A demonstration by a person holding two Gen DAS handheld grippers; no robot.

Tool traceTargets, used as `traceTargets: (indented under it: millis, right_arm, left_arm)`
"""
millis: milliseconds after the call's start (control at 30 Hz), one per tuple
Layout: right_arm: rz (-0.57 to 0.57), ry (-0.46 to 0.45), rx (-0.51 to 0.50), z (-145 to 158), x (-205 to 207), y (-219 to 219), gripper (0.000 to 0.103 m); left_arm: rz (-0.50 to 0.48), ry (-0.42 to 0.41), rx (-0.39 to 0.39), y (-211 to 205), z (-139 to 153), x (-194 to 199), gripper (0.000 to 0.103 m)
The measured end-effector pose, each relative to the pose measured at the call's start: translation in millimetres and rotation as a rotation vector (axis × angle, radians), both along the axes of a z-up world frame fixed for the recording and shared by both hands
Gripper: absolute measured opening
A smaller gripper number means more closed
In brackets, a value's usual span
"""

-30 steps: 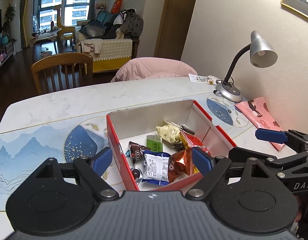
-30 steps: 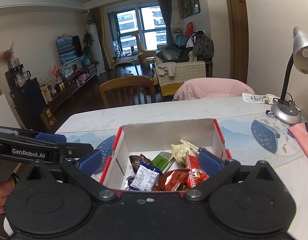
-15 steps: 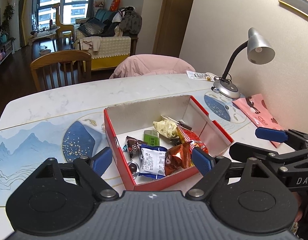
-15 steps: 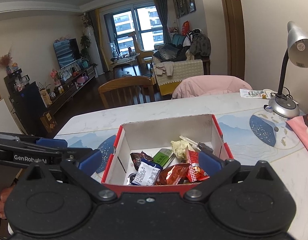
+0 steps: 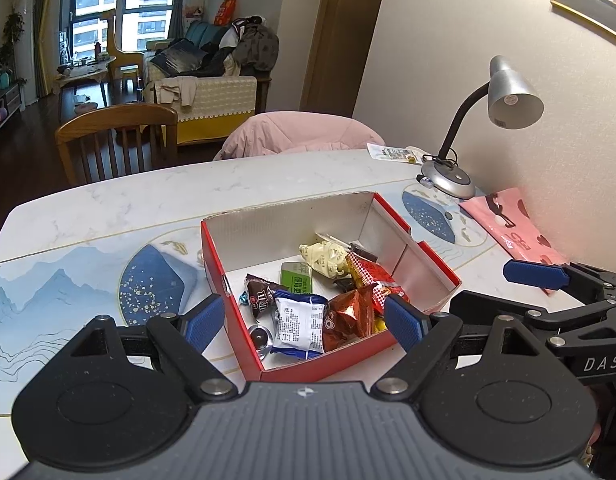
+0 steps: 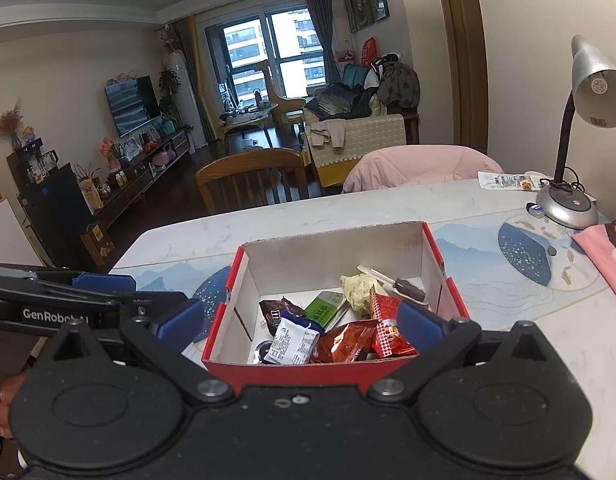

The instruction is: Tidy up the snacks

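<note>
From the left wrist, our left gripper (image 5: 304,320) has pulled back, fingers spread and empty, so the box (image 5: 436,264) of snacks (image 5: 300,322) on the table (image 5: 108,212) sits farther off. From the right wrist, our right gripper (image 6: 300,322) is likewise wide apart and empty, backed off from the box (image 6: 304,372).

Red box (image 5: 424,258) open on top, snacks (image 5: 328,304) crowding its near half, far half seemingly bare, lamp (image 5: 488,120) well right

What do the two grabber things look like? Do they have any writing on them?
Both are black plastic. The left gripper has a grey ribbed body, two round black discs with silver bolts, and blue ridged pads. The right gripper looks the same but has a black body. Seen from the other camera, one arm reads "GenRobot.AI" and the other "DAS" in white letters.
</note>
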State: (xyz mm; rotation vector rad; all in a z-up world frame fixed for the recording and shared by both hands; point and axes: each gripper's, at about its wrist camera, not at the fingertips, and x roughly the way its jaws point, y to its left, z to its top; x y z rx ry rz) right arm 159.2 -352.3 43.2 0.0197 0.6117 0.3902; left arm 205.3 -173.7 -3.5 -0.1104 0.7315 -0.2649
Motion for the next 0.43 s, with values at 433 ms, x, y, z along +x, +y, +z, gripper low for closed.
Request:
traceTargets:
  millis: [433]
  right_arm:
    - [-0.001,0.004,0.001,-1.0,-1.0,-0.4,0.103]
  left_arm:
    - [-0.011,0.024,-0.024,2.9,-2.8,1.5,0.087]
